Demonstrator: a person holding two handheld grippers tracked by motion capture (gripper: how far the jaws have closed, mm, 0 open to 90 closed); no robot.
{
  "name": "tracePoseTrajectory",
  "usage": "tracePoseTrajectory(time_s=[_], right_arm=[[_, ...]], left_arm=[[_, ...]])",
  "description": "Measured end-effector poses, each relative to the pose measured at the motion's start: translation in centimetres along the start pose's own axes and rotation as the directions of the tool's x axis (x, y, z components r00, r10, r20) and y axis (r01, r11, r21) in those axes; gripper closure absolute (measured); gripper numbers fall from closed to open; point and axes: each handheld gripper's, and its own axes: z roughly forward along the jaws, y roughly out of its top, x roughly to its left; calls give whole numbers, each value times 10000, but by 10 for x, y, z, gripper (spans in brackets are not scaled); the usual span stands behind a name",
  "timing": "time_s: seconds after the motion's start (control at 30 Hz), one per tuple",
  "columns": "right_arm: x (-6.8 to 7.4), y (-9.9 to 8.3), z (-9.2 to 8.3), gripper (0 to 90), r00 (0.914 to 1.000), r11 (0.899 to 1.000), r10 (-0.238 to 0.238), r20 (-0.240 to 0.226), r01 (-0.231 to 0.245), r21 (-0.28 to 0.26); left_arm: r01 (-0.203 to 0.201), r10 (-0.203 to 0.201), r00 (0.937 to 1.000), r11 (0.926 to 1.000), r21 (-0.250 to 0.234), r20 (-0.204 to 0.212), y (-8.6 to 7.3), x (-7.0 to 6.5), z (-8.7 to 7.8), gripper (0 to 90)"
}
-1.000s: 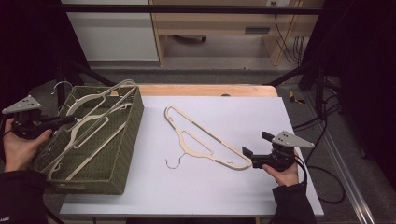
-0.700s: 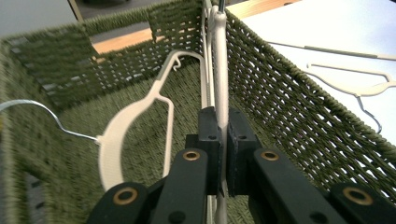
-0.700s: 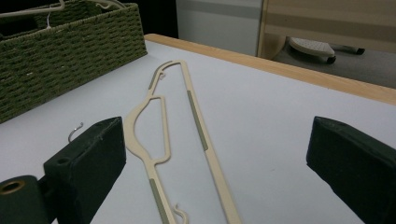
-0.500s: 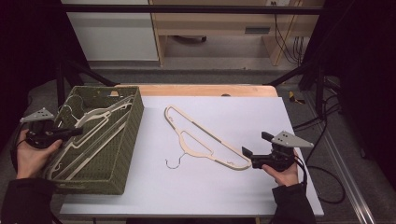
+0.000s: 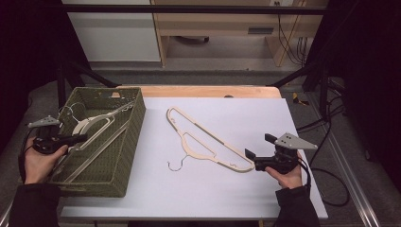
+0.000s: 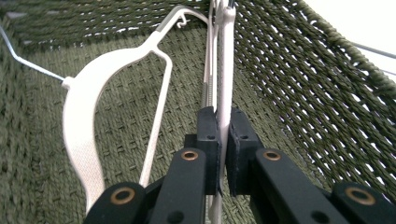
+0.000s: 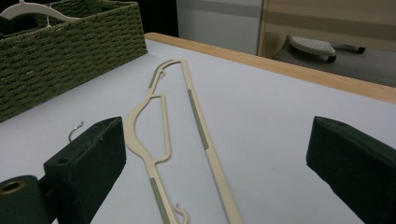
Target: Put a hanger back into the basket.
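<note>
High view: left gripper [image 5: 80, 138] clamps a hanger [image 5: 94, 127] inside the basket [image 5: 124, 156]; right gripper [image 5: 250, 159], jaws wide, sits beside the table hanger [image 5: 203, 139].

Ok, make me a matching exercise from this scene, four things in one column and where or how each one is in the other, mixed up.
Things:
1. left gripper
2. right gripper
3. cream hanger
4. basket

States:
A. lying flat on the white table top
B. green and woven, at the table's left side
C. jaws wide open
D. shut on a hanger bar

Pairs: 1-D, 2-C, 3-A, 4-B
</note>
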Motion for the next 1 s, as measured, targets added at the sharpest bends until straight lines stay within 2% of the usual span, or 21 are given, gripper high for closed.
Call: tracePoseTrajectory(time_s=[0.07, 0.17, 0.23, 0.3, 0.33, 0.47, 0.53, 0.63, 0.73, 0.87, 0.9, 1.0], right_arm=[[0, 0, 0, 55, 10000, 10000, -3, 20, 3, 17], [0, 0, 0, 55, 10000, 10000, -54, -4, 54, 30], [0, 0, 0, 55, 10000, 10000, -56, -1, 56, 22], [0, 0, 0, 55, 10000, 10000, -74, 1, 74, 38], [0, 0, 1, 55, 10000, 10000, -73, 4, 73, 45], [0, -1, 1, 55, 10000, 10000, -51, -5, 51, 74], [0, -1, 2, 55, 10000, 10000, -68, -22, 68, 72], [1, -1, 2, 55, 10000, 10000, -49, -19, 49, 72], [0, -1, 2, 55, 10000, 10000, -64, -35, 65, 65], [0, -1, 3, 55, 9999, 9999, -92, -64, 93, 113], [1, -1, 3, 55, 9999, 9999, -88, -70, 89, 115], [1, -1, 3, 54, 9999, 9999, -89, -94, 90, 102]], left_arm=[[105, -98, 9997, 9995, 293, -232, 0, 1, 3, 850], [301, -282, 9984, 9988, 382, -489, 0, 3, 4, 842], [280, -225, 9965, 9973, 674, -802, 1, 4, 4, 836], [304, -142, 9877, 9943, 1018, -1558, -1, 5, 8, 801], [341, -125, 9840, 9923, 1188, -1778, -2, 7, 9, 772], [598, -349, 9784, 9913, 1175, -2036, -2, 9, 9, 747], [666, -384, 9732, 9907, 1183, -2269, -2, 10, 9, 697], [984, -656, 9671, 9874, 1237, -2459, -3, 13, 10, 644], [1039, -677, 9633, 9863, 1284, -2596, -4, 14, 10, 607], [1138, -703, 9627, 9813, 1551, -2613, -4, 15, 10, 571], [1305, -877, 9606, 9802, 1491, -2636, -4, 15, 11, 566], [1421, -967, 9586, 9775, 1557, -2677, -5, 16, 10, 544]])
